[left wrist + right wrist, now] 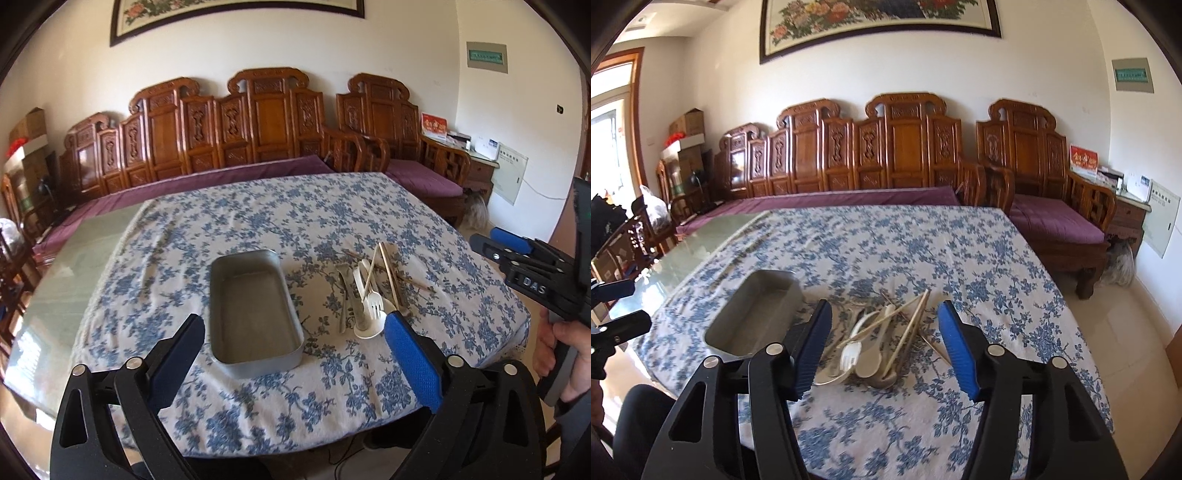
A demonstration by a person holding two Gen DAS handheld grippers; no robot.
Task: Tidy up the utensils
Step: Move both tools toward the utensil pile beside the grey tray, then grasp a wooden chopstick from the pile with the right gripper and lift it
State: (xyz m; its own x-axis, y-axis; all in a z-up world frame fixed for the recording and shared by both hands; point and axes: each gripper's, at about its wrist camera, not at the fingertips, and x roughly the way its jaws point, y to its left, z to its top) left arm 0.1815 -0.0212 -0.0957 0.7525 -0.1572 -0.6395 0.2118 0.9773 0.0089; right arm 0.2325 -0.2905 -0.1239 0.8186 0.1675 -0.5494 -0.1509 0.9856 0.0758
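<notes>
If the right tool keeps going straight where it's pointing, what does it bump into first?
Most likely the utensil pile on the flowered tablecloth. It lies between the open right tool's fingers, though depth is hard to judge.

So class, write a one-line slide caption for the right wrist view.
Right gripper open above a utensil pile beside an empty metal tray.

1. Cloth [258, 221] over the worktop: white ground, blue flower-and-branch print.
2. Tray [255, 314]: dull grey metal, plain.
3. Utensil pile [882, 343]: white plastic fork [375, 301] and spoons, silver metal pieces, pale tan chopsticks [389, 273].
4. Right gripper [882, 347]: black frame, blue ribbed pads on its fingers [955, 349].
5. Bench [886, 147]: carved red-brown wood, purple cushions.
6. Wall picture [879, 22]: dark frame, pink and yellow flowers.
</notes>
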